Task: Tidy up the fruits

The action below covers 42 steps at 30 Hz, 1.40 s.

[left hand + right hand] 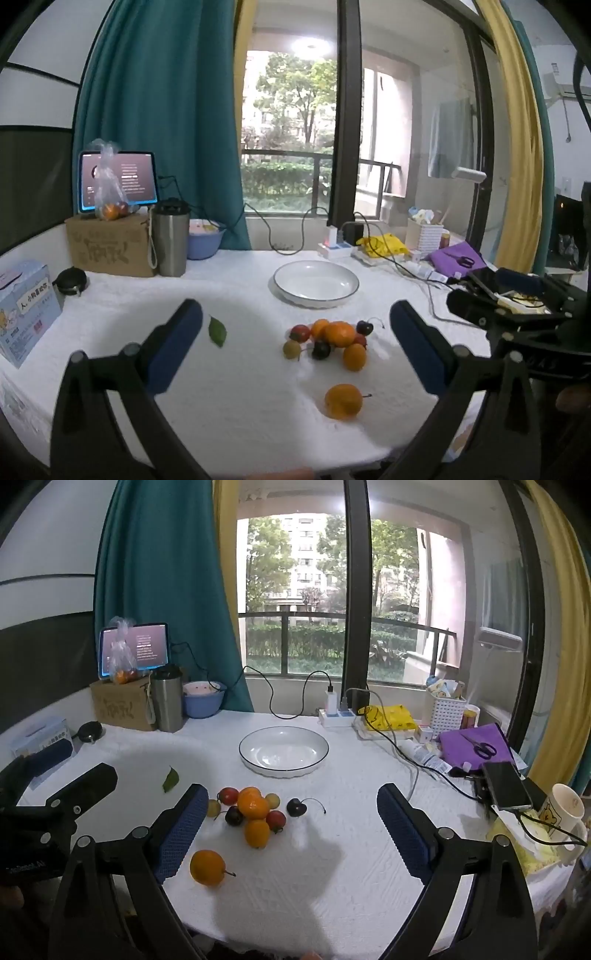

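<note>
while both tools hang above the near edge of the white-covered surface (pixel 332 867), neither grips anything: the left tool (pixel 295 347) and the right tool (pixel 291 830) each stand with blue pads spread wide and released, nothing between them touching. they seem poised this way to reach down for a first fruit, so the sorting looks not yet begun.

nearest to the viewer lies a single round orange fruit (pixel 207 867) with a short dark stem, set apart from the rest. just beyond it sits a small heap of fruit (pixel 253 810): several orange citrus pieces, glossy and smooth, with small red, yellow-green and dark purple fruits crowded against them. a dark cherry (pixel 296 806) with a long curved stem rests just beside the heap. a loose green leaf (pixel 171 780) lies off to the left.

farther back stands an empty white plate (pixel 283 751) with a thin dark rim, probably where the fruit should go. behind it, along the window, are a steel cup (pixel 167 701), a cardboard box (pixel 122 705) and a power strip (pixel 338 716).
</note>
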Tool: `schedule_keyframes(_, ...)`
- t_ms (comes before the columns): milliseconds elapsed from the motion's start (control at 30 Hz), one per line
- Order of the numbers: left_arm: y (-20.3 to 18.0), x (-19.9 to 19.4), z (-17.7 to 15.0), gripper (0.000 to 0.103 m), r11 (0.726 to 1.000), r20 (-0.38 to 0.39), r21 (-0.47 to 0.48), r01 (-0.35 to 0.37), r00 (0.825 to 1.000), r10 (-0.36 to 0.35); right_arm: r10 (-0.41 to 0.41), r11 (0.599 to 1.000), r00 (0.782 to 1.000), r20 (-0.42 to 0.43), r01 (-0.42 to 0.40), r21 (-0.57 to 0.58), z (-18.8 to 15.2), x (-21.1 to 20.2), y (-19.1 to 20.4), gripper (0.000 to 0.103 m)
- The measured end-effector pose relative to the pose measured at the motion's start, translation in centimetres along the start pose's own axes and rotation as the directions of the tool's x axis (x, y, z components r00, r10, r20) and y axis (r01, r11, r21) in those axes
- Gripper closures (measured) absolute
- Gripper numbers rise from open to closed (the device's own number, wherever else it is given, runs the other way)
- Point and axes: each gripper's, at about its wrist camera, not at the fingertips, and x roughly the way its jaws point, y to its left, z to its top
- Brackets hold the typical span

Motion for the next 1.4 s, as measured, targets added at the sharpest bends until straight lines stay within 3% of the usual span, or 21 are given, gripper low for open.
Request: schedule_keyframes(1400, -0.12, 0.08, 0.04, 0.000, 0.999, -0.022, -0.025, 0.045, 0.999, -0.046, 0.008, 1.000, 1.000, -0.002, -0.008, -0.008, 0.52, -0.05, 0.44, 0.008)
